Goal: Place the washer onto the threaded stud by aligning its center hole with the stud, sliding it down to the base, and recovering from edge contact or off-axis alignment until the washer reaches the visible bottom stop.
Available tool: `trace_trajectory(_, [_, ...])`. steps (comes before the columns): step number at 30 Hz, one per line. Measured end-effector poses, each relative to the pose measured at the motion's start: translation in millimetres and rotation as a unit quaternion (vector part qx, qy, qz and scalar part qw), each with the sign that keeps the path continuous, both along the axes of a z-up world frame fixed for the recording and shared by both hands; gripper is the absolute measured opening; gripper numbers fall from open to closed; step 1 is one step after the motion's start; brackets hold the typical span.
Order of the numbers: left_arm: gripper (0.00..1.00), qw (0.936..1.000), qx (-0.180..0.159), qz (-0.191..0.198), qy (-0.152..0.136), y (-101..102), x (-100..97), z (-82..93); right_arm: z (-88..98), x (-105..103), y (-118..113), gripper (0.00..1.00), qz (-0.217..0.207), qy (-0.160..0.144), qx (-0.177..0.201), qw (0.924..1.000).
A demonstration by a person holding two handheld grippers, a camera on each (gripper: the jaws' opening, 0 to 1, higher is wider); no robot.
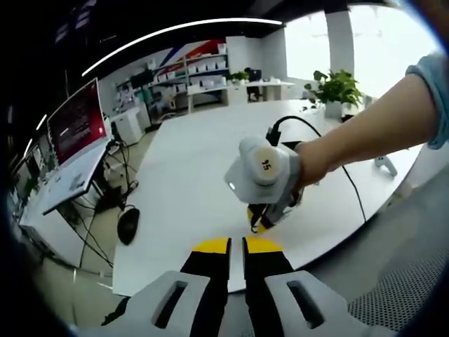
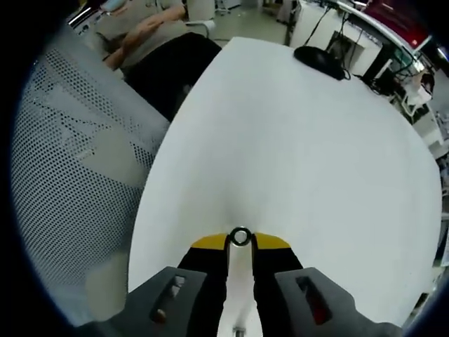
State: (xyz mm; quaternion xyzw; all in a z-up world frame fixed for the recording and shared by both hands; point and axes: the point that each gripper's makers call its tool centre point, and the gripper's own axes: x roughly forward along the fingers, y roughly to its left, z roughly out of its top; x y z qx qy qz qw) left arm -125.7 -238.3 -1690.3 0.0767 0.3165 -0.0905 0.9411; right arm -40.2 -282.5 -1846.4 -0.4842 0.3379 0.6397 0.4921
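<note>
A small metal washer (image 2: 240,236) stands on edge between the yellow tips of my right gripper (image 2: 240,240), which is shut on it just above the white table (image 2: 295,140). In the left gripper view the right gripper (image 1: 261,223) appears as a white body marked 15, held by a person's hand (image 1: 312,160), with its yellow tips pointing down close to the table (image 1: 189,175). My left gripper (image 1: 237,246) hovers near the table's front edge, its yellow tips nearly together with nothing between them.
A black mouse (image 1: 128,225) (image 2: 319,60) lies near one table edge, beside a monitor (image 1: 77,123). A black cable (image 1: 347,175) runs across the table toward a potted plant (image 1: 337,88). A seated person (image 2: 147,35) and a perforated grey chair (image 2: 70,161) border the table.
</note>
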Motion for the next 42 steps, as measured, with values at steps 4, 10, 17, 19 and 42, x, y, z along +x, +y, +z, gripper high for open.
trace_trajectory(4, [0.04, 1.0000, -0.002, 0.000, -0.001, -0.2, 0.5, 0.4, 10.1, -0.2, -7.2, 0.13, -0.006, 0.001, 0.010, 0.9999])
trace_trajectory(10, [0.04, 1.0000, -0.004, 0.000, -0.002, -0.5, 0.4, 0.7, 28.6, 1.2, -23.6, 0.13, -0.021, 0.000, 0.026, 0.9994])
trace_trajectory(17, [0.04, 1.0000, -0.005, -0.001, -0.002, -0.5, 0.3, 0.8, 54.7, 0.4, -45.9, 0.13, -0.043, 0.002, 0.052, 0.9977])
trace_trajectory(19, [0.04, 1.0000, -0.005, -0.002, -0.002, -0.7, 0.2, 0.8, 60.4, -1.7, -56.5, 0.13, -0.049, 0.003, 0.056, 0.9972])
trace_trajectory(42, [0.04, 1.0000, -0.001, -0.007, 0.005, -2.2, -1.8, -1.1, 79.2, 17.0, -134.4, 0.13, -0.103, -0.025, 0.051, 0.9930])
